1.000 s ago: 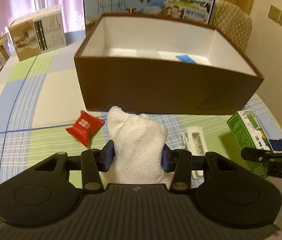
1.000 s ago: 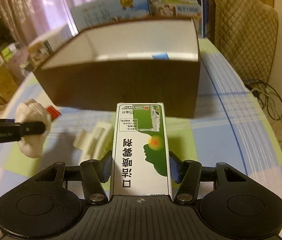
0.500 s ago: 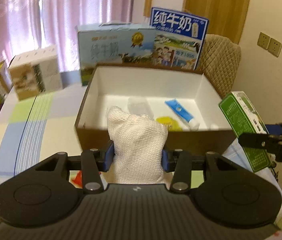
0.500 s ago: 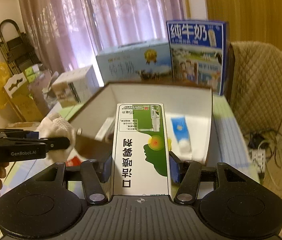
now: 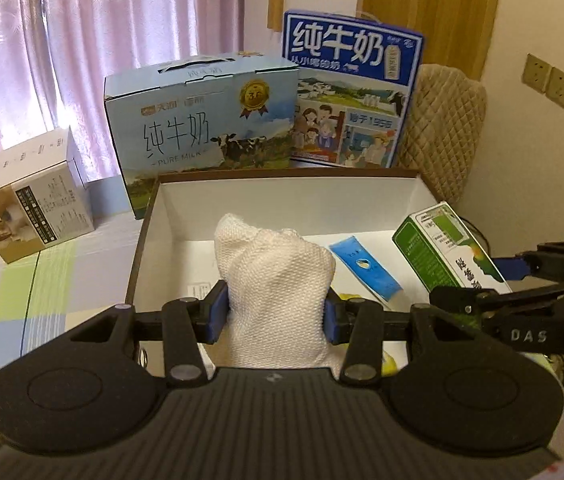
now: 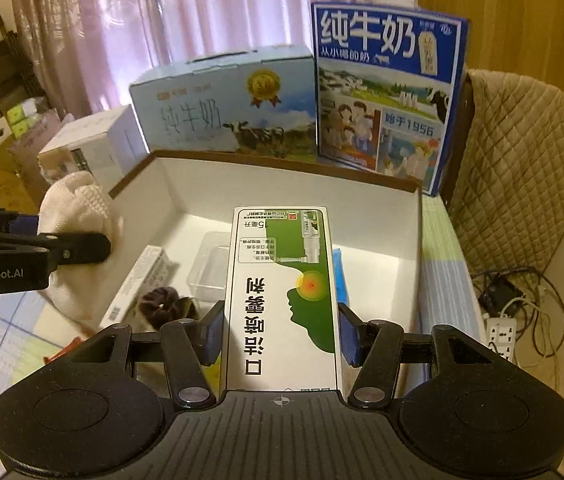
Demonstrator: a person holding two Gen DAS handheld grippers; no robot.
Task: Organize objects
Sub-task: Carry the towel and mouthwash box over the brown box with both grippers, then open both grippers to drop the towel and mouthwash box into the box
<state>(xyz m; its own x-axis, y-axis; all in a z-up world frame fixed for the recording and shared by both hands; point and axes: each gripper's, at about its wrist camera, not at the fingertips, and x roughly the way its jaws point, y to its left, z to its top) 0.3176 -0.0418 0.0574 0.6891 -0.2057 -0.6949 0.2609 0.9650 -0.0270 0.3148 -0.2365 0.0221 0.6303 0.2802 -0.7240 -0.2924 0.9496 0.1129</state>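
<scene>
My left gripper [image 5: 276,314] is shut on a white knitted pouch [image 5: 276,280] and holds it above the near edge of the open brown box [image 5: 138,248]. My right gripper [image 6: 280,330] is shut on a green and white carton [image 6: 282,296], held over the same box [image 6: 362,188]. The carton [image 5: 446,252] and right gripper show at the right of the left wrist view. The pouch [image 6: 74,216] shows at the left of the right wrist view. Inside the box lie a blue tube [image 5: 364,270], a clear plastic case [image 6: 210,264], a white flat pack [image 6: 138,280] and a dark round item [image 6: 160,304].
Two milk cartons stand behind the box, a light blue one [image 5: 202,128] and a dark blue one [image 5: 350,96]. A white box [image 5: 30,208] sits on the checked tablecloth at the left. A quilted chair [image 6: 522,160] stands at the right, with cables and a power strip [image 6: 502,332] below.
Both grippers have risen from the table and moved forward over the box's opening with their objects still held. The box's inside now shows in both views.
</scene>
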